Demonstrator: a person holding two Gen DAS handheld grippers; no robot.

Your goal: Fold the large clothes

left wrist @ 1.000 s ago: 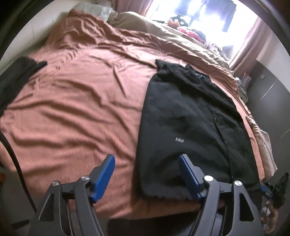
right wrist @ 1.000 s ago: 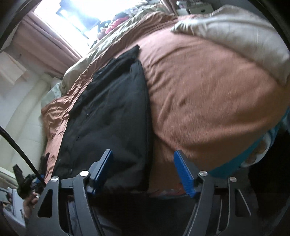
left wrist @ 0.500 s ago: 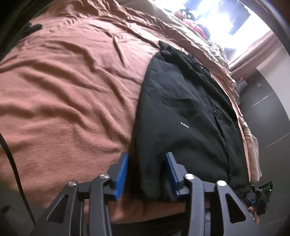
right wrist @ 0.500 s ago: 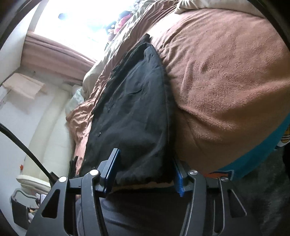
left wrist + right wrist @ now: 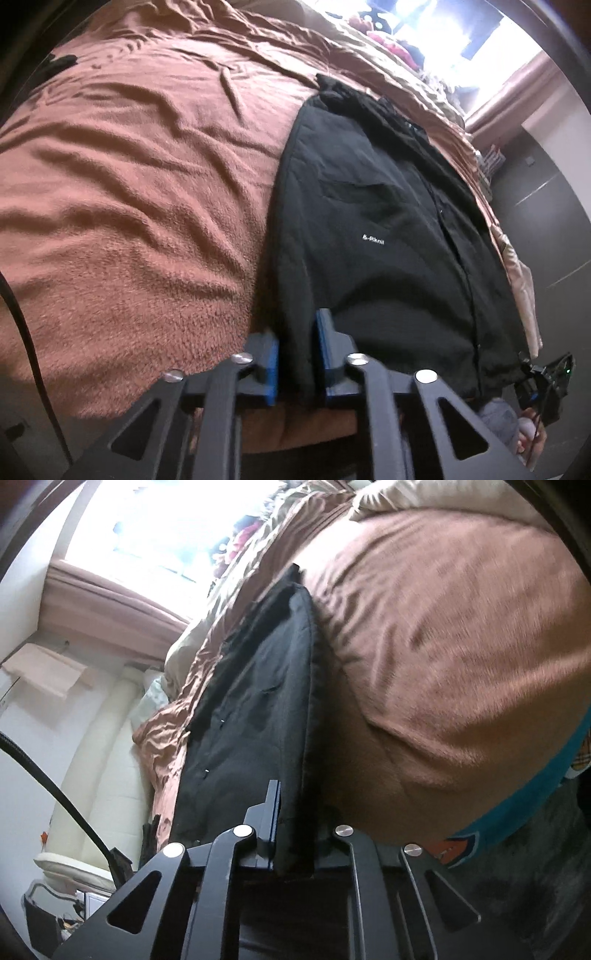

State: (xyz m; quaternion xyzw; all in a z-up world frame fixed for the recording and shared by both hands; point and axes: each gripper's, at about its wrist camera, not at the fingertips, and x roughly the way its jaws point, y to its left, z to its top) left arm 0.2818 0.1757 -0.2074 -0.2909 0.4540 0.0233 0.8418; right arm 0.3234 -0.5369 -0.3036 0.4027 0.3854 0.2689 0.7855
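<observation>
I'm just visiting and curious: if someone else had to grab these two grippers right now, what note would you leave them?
Left gripper: shut on the near hem of the black jacket, at its left corner.
Right gripper: shut on the same hem, at the right corner.
The jacket lies lengthwise on the brown blanket, collar end toward the window, sides apparently already folded in to a narrow strip.
Done: both bottom corners gripped.
Left: probably lift the hem and carry it toward the collar to fold the jacket in half, then let go and smooth it. Keep both grips level so the cloth does not skew.
</observation>
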